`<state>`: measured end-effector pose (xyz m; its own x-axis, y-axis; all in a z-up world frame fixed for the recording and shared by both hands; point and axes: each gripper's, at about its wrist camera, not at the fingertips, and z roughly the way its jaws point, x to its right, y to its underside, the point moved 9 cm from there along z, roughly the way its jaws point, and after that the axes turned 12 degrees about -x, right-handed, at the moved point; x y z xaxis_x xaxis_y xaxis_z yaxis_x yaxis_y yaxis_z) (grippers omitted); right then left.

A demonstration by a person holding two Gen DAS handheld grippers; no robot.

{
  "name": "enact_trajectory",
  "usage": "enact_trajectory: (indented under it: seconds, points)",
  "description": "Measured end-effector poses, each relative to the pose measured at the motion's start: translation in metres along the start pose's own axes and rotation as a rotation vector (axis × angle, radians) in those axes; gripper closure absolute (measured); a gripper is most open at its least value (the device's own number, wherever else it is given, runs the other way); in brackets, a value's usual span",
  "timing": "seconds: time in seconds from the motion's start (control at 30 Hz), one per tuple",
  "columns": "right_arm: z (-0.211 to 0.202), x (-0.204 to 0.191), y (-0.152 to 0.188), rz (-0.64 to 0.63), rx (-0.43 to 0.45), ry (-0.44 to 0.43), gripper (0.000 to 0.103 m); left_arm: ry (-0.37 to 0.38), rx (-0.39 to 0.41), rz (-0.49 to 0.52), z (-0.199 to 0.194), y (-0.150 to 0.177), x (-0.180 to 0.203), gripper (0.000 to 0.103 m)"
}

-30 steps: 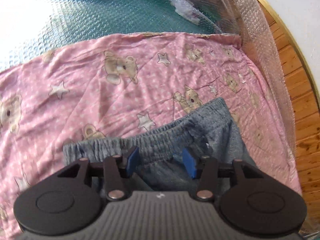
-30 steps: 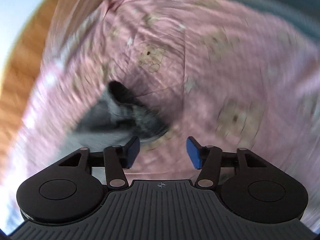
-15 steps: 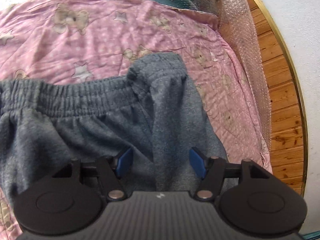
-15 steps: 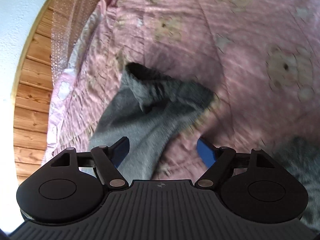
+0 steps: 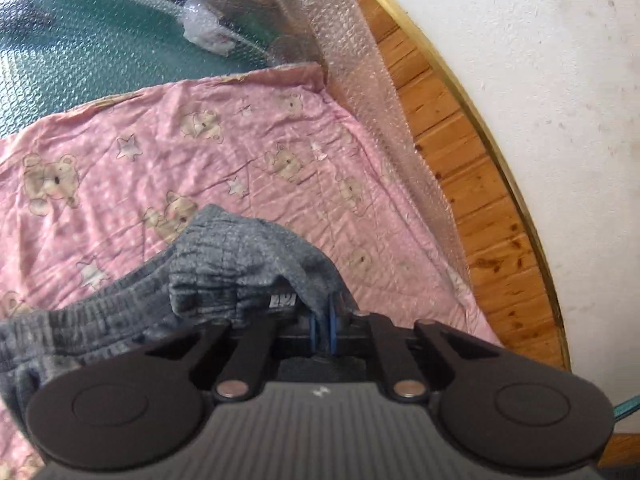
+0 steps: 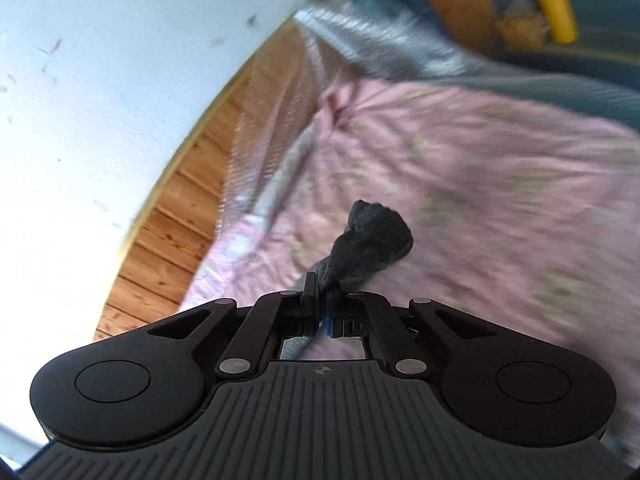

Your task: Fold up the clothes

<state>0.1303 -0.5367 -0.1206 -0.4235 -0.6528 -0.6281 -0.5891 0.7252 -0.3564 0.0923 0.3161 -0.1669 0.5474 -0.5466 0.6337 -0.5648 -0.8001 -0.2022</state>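
We judge the fold barely begun: both tools have their grips, but no crease is laid yet. Our left tool (image 5: 323, 322) is clamped on a corner of the grey pants (image 5: 224, 264) by the elastic waistband, lifted off the pink sheet (image 5: 160, 152). Our right tool (image 6: 320, 300) is pinched tight on another bunched end of the pants (image 6: 372, 240), raised above the sheet. What remains is carrying the cloth over, laying it flat and smoothing. The sheet offers open room ahead of both tools. The bed's edge, bubble wrap (image 5: 360, 92) and wooden floor (image 5: 472, 160) lie near the outer side.
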Motion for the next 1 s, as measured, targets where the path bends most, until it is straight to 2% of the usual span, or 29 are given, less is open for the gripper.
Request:
enact_trajectory:
  seconds: [0.1,0.17,0.23,0.37,0.47,0.53,0.63,0.73,0.83,0.93,1.0]
  points:
    - [-0.019,0.06,0.042,0.121,-0.041,0.085,0.103,-0.067,-0.141,0.004,0.011,0.028,-0.032,0.097]
    - [-0.013,0.085,0.061,0.191,-0.073,0.109,0.103,-0.09,-0.173,-0.03,0.022,0.036,-0.047,0.097]
    - [-0.002,0.097,0.071,0.236,-0.097,0.109,0.103,-0.08,-0.156,-0.026,0.032,0.028,-0.04,0.097]
    - [0.01,0.052,0.031,0.182,-0.046,0.026,0.103,-0.027,-0.111,0.051,0.039,-0.006,0.012,0.097]
    - [-0.023,0.01,0.005,0.1,0.042,-0.046,0.103,0.031,-0.075,0.113,0.018,-0.026,0.045,0.097]
    - [-0.057,0.002,0.0,0.061,0.089,-0.066,0.103,0.05,-0.071,0.153,0.001,-0.028,0.051,0.097]
    - [-0.083,0.038,0.025,0.064,0.073,0.008,0.103,0.014,-0.153,0.18,-0.003,-0.008,0.024,0.097]
    - [-0.062,0.107,0.075,0.167,-0.021,0.138,0.103,-0.072,-0.238,0.172,0.013,0.021,-0.021,0.097]
    - [-0.039,0.159,0.119,0.253,-0.11,0.215,0.103,-0.127,-0.264,0.135,0.028,0.035,-0.054,0.097]
    - [-0.028,0.17,0.131,0.26,-0.132,0.217,0.103,-0.151,-0.247,0.158,0.031,0.032,-0.054,0.097]
    - [-0.028,0.164,0.12,0.238,-0.113,0.197,0.103,-0.156,-0.23,0.193,0.026,0.026,-0.044,0.097]
